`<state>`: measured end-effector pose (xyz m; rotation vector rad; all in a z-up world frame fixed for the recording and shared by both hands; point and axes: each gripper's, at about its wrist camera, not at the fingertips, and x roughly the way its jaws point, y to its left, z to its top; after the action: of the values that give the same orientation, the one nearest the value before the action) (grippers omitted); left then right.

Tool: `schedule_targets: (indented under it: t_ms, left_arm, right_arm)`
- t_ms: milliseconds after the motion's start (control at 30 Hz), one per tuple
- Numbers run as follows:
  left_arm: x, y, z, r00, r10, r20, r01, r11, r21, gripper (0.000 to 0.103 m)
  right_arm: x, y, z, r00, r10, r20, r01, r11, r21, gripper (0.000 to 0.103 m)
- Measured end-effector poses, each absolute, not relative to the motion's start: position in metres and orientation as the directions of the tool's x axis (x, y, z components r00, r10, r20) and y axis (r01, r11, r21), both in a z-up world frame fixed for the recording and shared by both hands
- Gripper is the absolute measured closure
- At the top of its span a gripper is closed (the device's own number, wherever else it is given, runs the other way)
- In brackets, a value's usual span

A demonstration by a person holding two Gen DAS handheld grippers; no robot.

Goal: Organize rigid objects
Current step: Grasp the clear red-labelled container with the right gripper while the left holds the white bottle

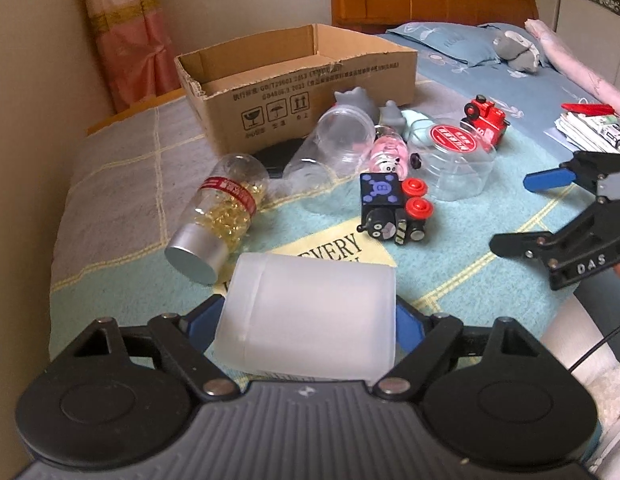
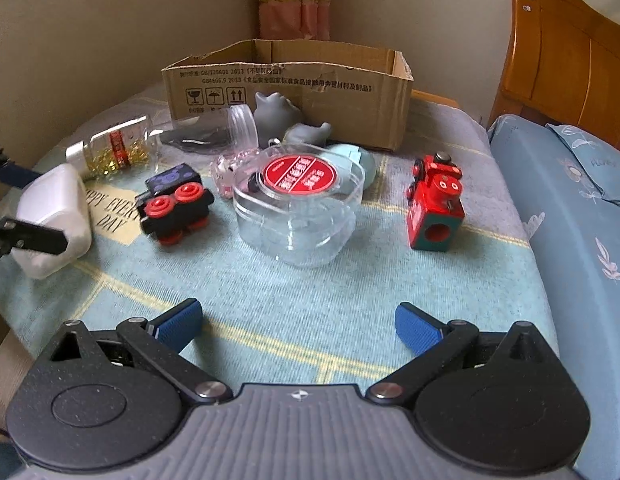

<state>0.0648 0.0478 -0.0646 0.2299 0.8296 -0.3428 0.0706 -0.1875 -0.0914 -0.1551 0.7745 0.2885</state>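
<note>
Between the blue pads of my left claw lies a frosted white jar, pinched on its side just above the blanket, low at six o'clock in the left wrist view. My right claw is spread wide with nothing between its pads, hovering over bare blanket.

At ten o'clock from the frosted jar lies a clear bottle with a silver cap and a red label band, partly filled with golden capsules; the band's print is too small to read. At twelve o'clock a clear empty jar lies on its side, its mouth facing me. At one o'clock sits a clear tub under a round red lid label with white characters I cannot make out; I cannot tell what it holds. Beside it lies a small pink bottle.

Farther out at twelve o'clock stands the open cardboard box; what shows of its inside looks empty. Its side carries black handling symbols and lines of Chinese print with "2013" among them.

The blanket shows "EVERY" in the left view and "DAY" in the right. My right claw's arm reads "DAS".

Two toy trains, a black one and a red one, lie among the containers.
</note>
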Motion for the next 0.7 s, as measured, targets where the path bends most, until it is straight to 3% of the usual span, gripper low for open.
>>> schedule_targets:
  t_ms: [300,700]
  left_arm:
    - [0.067,0.051,-0.069,0.618,-0.223,-0.754,0.384,0.922,0.042,0.018]
    - [0.069,0.054,-0.073,0.603,-0.245,-0.759,0.39,0.921,0.013,0.018]
  right_arm:
    - [0.104,-0.181,-0.093,0.68,0.221,-0.699,-0.339,0.94,-0.031,0.0]
    - [0.114,-0.155,-0.086,0.581,0.289,-0.761,-0.462,0.887,-0.015,0.0]
